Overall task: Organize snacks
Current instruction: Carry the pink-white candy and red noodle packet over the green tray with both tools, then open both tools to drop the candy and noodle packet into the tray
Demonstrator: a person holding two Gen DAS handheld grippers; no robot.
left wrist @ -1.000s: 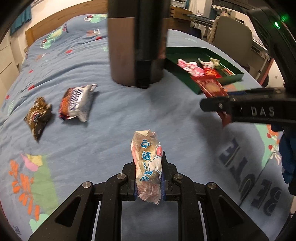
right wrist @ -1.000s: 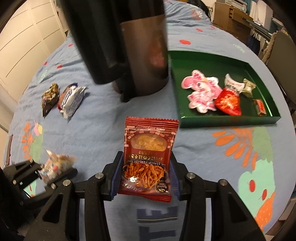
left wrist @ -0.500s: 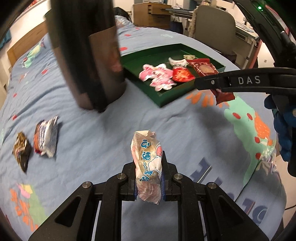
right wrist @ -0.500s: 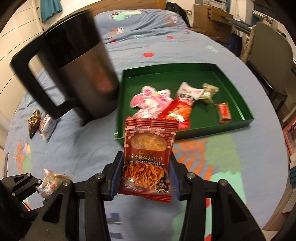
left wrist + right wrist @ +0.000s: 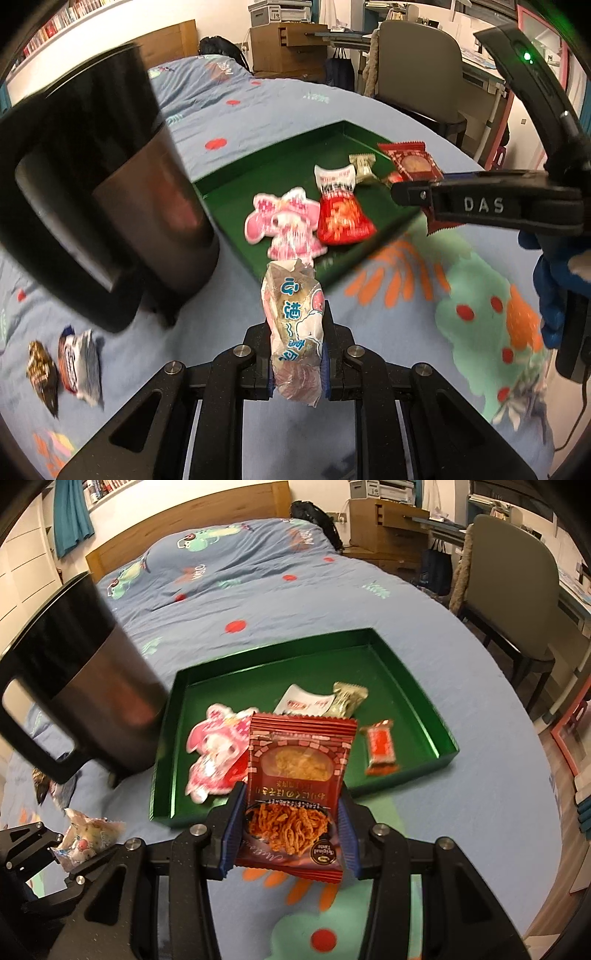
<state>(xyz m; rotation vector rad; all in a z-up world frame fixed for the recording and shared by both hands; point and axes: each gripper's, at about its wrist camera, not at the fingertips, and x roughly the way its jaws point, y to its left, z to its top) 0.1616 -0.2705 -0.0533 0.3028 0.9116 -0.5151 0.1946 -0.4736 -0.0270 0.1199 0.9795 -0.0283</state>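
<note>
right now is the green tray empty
No, the green tray already holds several snacks, among them a pink character packet and a small red candy.

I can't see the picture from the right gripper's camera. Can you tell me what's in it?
The right gripper holds a dark red snack packet upright, in front of a green tray on a blue bedspread. The tray holds a pink packet, a small red one, a gold one and a white one. A big dark mug stands left of it.

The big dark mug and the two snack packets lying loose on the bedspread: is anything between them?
Nothing: bare blue bedspread separates the mug from both packets, in the left wrist view.
</note>
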